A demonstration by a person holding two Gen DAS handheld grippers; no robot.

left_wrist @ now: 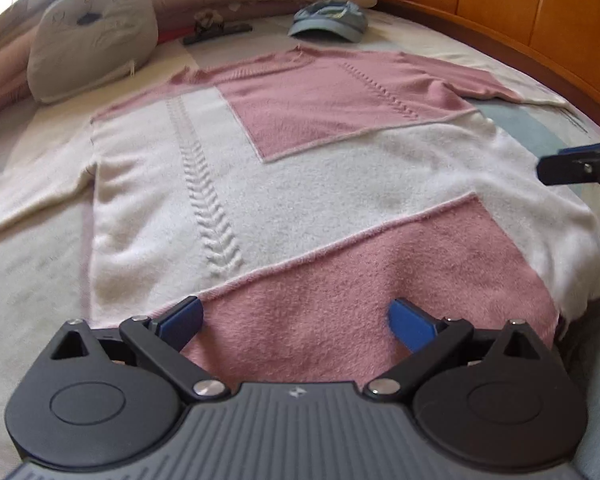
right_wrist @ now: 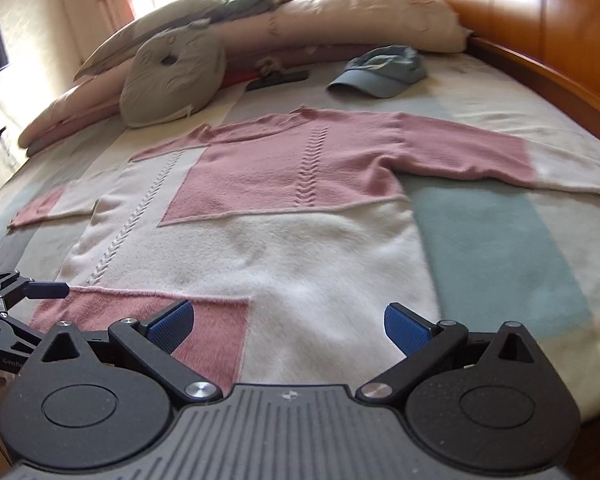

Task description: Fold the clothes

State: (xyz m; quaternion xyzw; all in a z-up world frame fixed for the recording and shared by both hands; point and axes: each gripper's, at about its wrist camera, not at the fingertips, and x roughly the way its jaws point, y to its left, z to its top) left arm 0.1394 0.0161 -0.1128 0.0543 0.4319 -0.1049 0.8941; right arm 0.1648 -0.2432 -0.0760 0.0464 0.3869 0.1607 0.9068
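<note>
- Pink-and-cream knit sweater (right_wrist: 260,216) lies flat on the bed (right_wrist: 500,248), sleeves spread.
- Left claw (left_wrist: 294,322) and right claw (right_wrist: 288,326) hover spread wide at the hem, empty.
- Risk: pinching one layer only, or snagging bedspread, skews the fold.
- Cap (right_wrist: 380,74) lies well apart.

- one sweater (right_wrist: 260,216), pink and cream blocks, spread flat on the bed (right_wrist: 496,240), both its sleeves out to the sides
- two cable-knit strips run down that sweater, one on the cream side, one on the pink
- one blue cap (right_wrist: 380,72) up near the pillows
- one grey cushion (right_wrist: 172,80) with a stitched face
- one long pale bolster pillow (right_wrist: 360,24) along the head end, other bedding piled behind it, can't count that
- one dark flat thing (right_wrist: 278,78) between cushion and cap, too blurry to name
- two grippers: left gripper (left_wrist: 294,320) and right gripper (right_wrist: 288,320), two blue-padded fingers (right_wrist: 170,326) each, four in total
</note>
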